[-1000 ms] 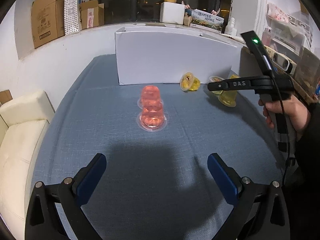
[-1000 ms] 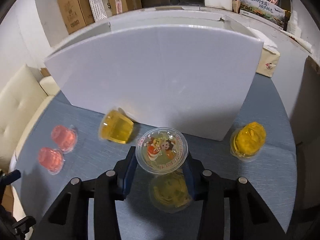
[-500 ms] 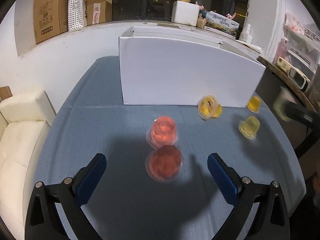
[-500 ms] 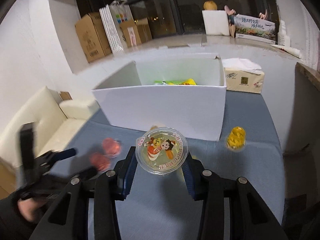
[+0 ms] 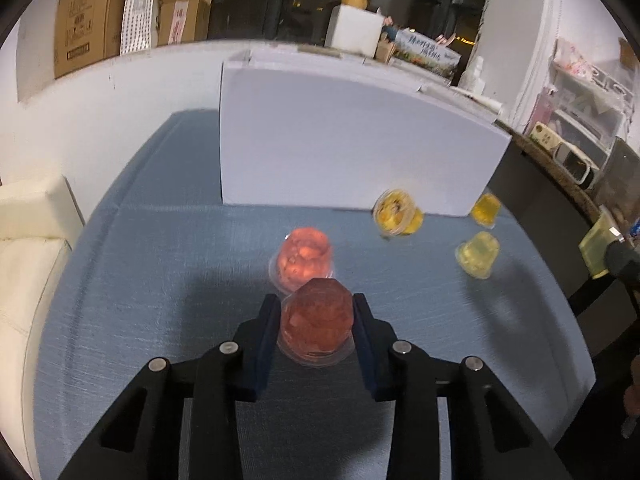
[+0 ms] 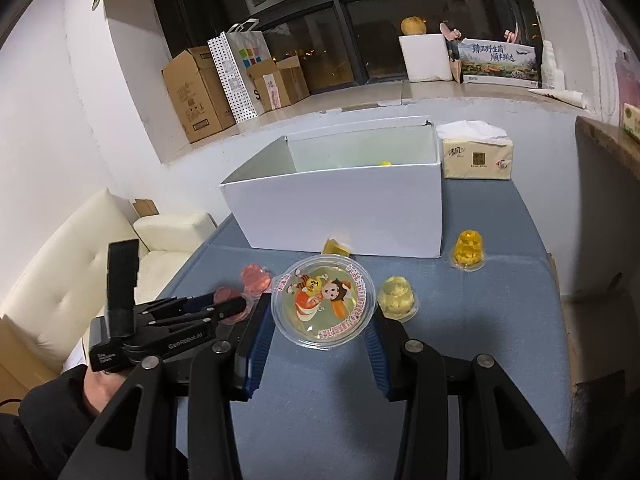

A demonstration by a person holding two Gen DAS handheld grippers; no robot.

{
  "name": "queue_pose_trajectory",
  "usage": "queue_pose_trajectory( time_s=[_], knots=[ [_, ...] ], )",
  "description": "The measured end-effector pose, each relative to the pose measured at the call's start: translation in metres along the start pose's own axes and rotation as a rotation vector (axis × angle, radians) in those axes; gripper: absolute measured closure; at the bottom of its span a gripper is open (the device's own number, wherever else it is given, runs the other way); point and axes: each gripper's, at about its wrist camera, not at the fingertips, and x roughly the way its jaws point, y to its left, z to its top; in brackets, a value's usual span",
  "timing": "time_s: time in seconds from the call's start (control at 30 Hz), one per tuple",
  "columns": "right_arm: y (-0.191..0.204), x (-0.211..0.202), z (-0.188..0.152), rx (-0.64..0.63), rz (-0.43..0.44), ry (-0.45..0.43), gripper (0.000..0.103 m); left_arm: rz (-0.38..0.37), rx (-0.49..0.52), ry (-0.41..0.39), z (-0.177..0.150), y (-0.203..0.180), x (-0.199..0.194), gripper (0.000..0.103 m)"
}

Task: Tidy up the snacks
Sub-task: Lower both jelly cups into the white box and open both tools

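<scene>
- The left gripper [image 5: 316,320] had its blue-padded fingers [image 5: 266,332] pressed against both sides of a red jelly cup [image 5: 316,326], which stood upside down on the blue tablecloth [image 5: 160,280].
- A second red jelly cup [image 5: 303,259] stood just beyond it, touching or nearly so.
- The right gripper [image 6: 320,324] held a large cartoon-lidded jelly cup [image 6: 323,300] between its fingers, lid facing the camera, apparently raised above the cloth.
- A pale yellow jelly cup [image 6: 397,298] stood just right of the held one; an orange-yellow cup [image 6: 468,250] sat farther right, near the box's corner.
- Another yellow cup [image 5: 398,214] lay tipped on its side against the near wall of the white box [image 6: 340,216].
- The open-topped box sat at the far side of the table, with a tissue pack [image 6: 476,158] beside its far right corner.
</scene>
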Motion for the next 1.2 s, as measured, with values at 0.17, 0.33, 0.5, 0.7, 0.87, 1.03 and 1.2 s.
queue_pose_trajectory(
  time_s=[0.17,0.33,0.5,0.7,0.87,1.03,1.2],
  knots=[
    [0.007,-0.004,0.001,-0.022,-0.011,-0.016,0.056,-0.026,0.049,-0.087,0.014,-0.017,-0.038,0.063],
    [0.010,-0.003,0.018,-0.032,-0.023,-0.038,0.056,-0.047,0.087,-0.164,0.046,-0.032,-0.065,0.063],
    [0.003,0.002,0.062,-0.022,-0.025,-0.088,0.056,-0.052,0.123,-0.227,0.096,-0.040,-0.068,0.063],
    [-0.019,0.044,0.127,0.017,-0.045,-0.088,0.056,-0.061,0.102,-0.218,0.161,-0.033,-0.038,0.063],
    [-0.040,0.086,0.158,0.027,-0.109,-0.031,0.053,-0.037,0.091,-0.200,0.196,-0.024,-0.009,0.048],
    [-0.052,0.091,0.156,0.054,-0.106,-0.023,0.001,-0.020,0.039,-0.112,0.197,-0.010,0.016,0.000],
    [-0.051,0.066,0.145,0.038,-0.116,-0.076,0.000,0.005,0.059,-0.099,0.177,-0.010,0.012,0.000]
  ],
)
